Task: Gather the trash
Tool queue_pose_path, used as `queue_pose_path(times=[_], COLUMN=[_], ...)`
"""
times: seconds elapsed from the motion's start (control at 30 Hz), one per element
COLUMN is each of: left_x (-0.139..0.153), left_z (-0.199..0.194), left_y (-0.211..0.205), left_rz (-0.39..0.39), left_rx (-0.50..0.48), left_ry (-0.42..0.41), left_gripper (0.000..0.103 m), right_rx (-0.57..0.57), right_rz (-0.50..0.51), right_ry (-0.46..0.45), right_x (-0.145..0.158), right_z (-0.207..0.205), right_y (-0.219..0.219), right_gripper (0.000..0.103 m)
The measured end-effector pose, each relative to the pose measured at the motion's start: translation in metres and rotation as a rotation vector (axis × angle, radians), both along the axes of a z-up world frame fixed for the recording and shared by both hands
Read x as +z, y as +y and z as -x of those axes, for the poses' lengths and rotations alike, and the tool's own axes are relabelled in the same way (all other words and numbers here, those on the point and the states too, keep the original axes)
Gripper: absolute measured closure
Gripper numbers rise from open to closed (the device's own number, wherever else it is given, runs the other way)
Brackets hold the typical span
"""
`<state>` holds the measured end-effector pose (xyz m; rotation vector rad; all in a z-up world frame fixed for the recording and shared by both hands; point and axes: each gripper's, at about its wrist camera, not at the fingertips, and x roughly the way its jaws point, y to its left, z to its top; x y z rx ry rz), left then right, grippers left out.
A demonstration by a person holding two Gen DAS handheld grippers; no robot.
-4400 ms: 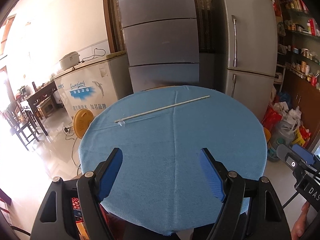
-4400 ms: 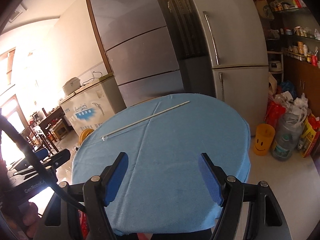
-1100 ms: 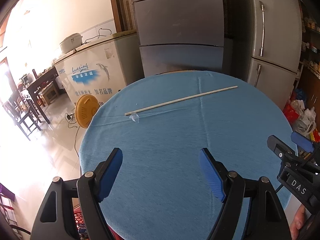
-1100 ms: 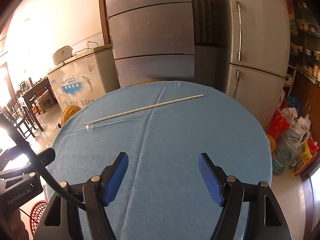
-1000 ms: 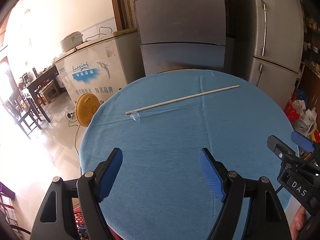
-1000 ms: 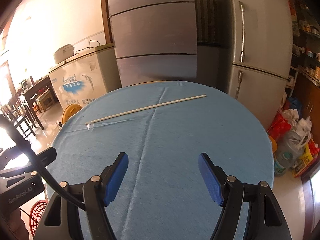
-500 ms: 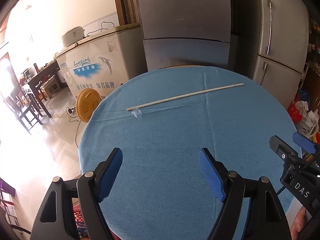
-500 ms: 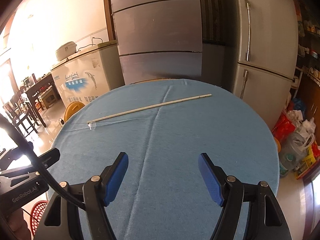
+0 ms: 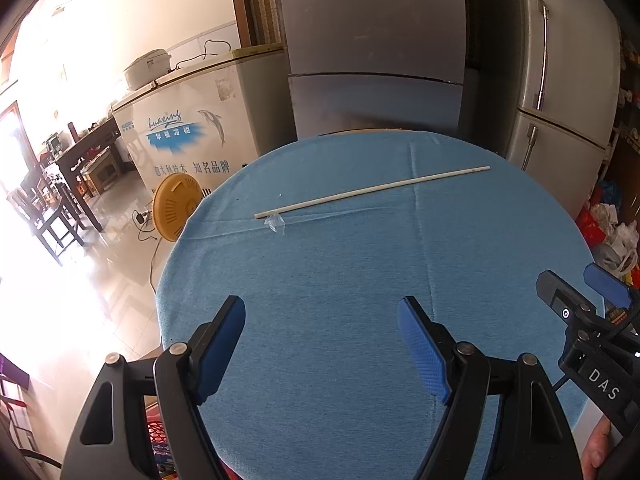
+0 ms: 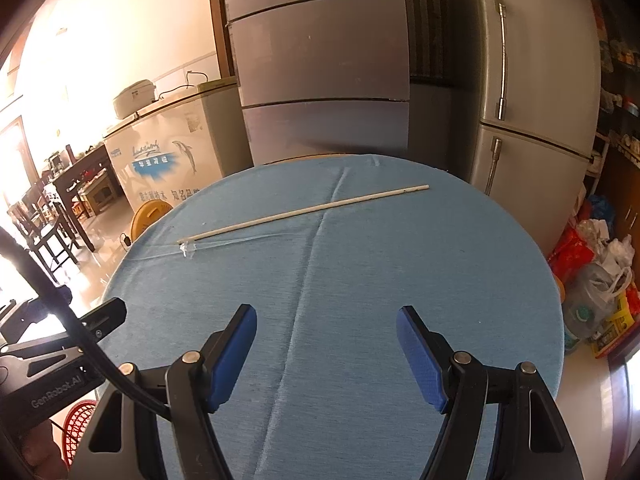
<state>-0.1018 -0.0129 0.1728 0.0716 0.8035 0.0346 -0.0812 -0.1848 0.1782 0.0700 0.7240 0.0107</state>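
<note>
A long thin white stick (image 9: 372, 191) (image 10: 304, 210) lies slanted across the far half of a round table covered in blue cloth (image 9: 360, 280) (image 10: 360, 272). A small crumpled bit of clear plastic (image 9: 275, 222) (image 10: 187, 249) rests at the stick's left end. My left gripper (image 9: 321, 322) hovers open over the near part of the cloth with nothing between its blue pads. My right gripper (image 10: 326, 330) also stands open and empty over the near cloth, well short of the stick. Each gripper's body shows at the edge of the other's view.
Grey fridges (image 9: 372, 52) and a white chest freezer (image 9: 192, 120) stand behind the table. A yellow fan (image 9: 176, 210) sits on the floor at left. A red mesh basket (image 10: 78, 420) is below the table's left edge. Bags and bottles (image 10: 592, 276) crowd the floor at right.
Over the past seconds both views have crept forward and tipped down over the table, so the stick sits lower and nearer. In the last second little has moved. Both grippers stay open.
</note>
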Motion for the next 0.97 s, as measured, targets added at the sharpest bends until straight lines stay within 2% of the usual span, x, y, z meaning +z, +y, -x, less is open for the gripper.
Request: queue_pose_path(times=[0.73, 0.97], left_x=[-0.004, -0.026], left_z=[-0.003, -0.023], left_y=[0.000, 0.000], left_rz=[0.000, 0.012], left_rx=[0.000, -0.002], left_ry=[0.005, 0.050], left_gripper=[0.024, 0.024], right_rx=[0.007, -0.017], right_rz=[-0.005, -0.019], right_ry=[0.003, 0.038], right_x=[0.001, -0.013], right_z=[-0.003, -0.014], right_y=[0.003, -0.006], right_gripper=[0.027, 0.027])
